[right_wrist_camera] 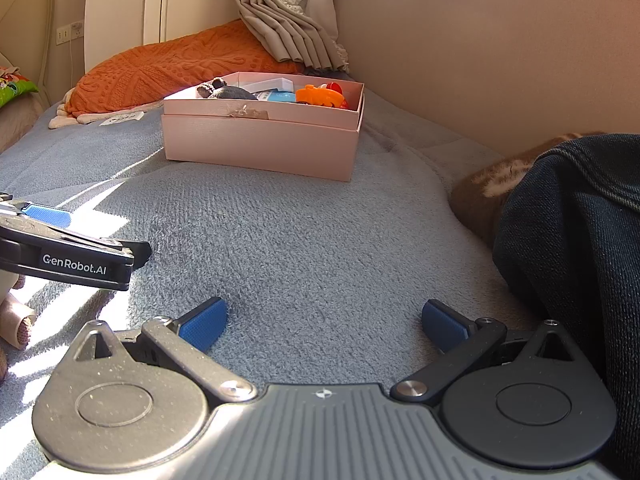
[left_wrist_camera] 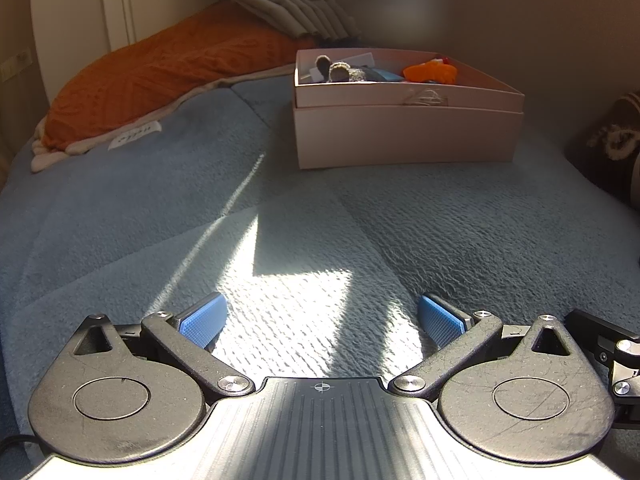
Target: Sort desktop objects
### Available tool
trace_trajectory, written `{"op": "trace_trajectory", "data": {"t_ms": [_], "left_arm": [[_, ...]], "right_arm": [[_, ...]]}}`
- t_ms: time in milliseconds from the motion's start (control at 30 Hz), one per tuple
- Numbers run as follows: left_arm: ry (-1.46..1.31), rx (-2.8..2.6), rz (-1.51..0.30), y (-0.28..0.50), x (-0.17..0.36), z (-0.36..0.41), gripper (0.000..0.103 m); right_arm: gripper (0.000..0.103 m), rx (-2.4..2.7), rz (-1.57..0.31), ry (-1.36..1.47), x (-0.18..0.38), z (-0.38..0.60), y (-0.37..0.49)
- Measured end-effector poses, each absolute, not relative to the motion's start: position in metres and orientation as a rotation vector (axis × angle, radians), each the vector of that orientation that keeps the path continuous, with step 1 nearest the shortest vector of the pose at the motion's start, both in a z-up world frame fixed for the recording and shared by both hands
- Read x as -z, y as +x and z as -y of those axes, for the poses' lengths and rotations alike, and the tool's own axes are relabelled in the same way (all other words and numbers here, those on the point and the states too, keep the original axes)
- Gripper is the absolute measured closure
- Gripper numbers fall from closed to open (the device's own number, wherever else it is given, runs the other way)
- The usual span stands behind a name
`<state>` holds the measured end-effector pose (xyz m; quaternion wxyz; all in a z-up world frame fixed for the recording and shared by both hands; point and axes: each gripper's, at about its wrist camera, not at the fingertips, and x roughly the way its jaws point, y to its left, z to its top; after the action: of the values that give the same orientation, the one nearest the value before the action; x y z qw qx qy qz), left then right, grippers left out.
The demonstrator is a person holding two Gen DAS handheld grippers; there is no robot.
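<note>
A pink box (left_wrist_camera: 408, 136) (right_wrist_camera: 260, 142) stands on the blue-grey blanket ahead of both grippers. Inside it lie an orange toy (left_wrist_camera: 430, 72) (right_wrist_camera: 320, 96), a grey knitted toy (left_wrist_camera: 340, 71) (right_wrist_camera: 224, 91), a blue item (right_wrist_camera: 280, 97) and a white card (right_wrist_camera: 268, 85). My left gripper (left_wrist_camera: 322, 318) is open over a sunlit patch of blanket, with nothing between its blue pads. My right gripper (right_wrist_camera: 324, 320) is open too, low over the blanket and empty. In the right wrist view the left gripper's black body (right_wrist_camera: 72, 256) shows at the left edge.
An orange cushion (left_wrist_camera: 160, 72) (right_wrist_camera: 168, 68) and a beige curtain (right_wrist_camera: 288, 28) lie behind the box. A white label (left_wrist_camera: 134, 136) sits on the blanket. Dark fabric (right_wrist_camera: 572, 248) and a brown furry object (right_wrist_camera: 492, 184) crowd the right. A padded wall (right_wrist_camera: 480, 52) runs along the right.
</note>
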<state>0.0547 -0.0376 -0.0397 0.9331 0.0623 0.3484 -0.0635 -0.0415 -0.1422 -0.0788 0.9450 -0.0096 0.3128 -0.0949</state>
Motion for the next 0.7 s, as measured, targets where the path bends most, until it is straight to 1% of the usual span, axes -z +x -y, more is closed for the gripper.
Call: {"op": "trace_trajectory", "data": {"t_ms": [300,700], "left_arm": [[0.152,0.149,-0.738,0.0578,0.0377,0.0380,0.000],[0.141,0.135,-0.714,0.0539,0.0399,0.0386,0.000]], "right_arm": [[0.000,0.193,-0.637,-0.020,0.0789,0.1423,-0.0415],[0.000,0.193,-0.637,-0.020,0.0789,0.1424,-0.0415]]}}
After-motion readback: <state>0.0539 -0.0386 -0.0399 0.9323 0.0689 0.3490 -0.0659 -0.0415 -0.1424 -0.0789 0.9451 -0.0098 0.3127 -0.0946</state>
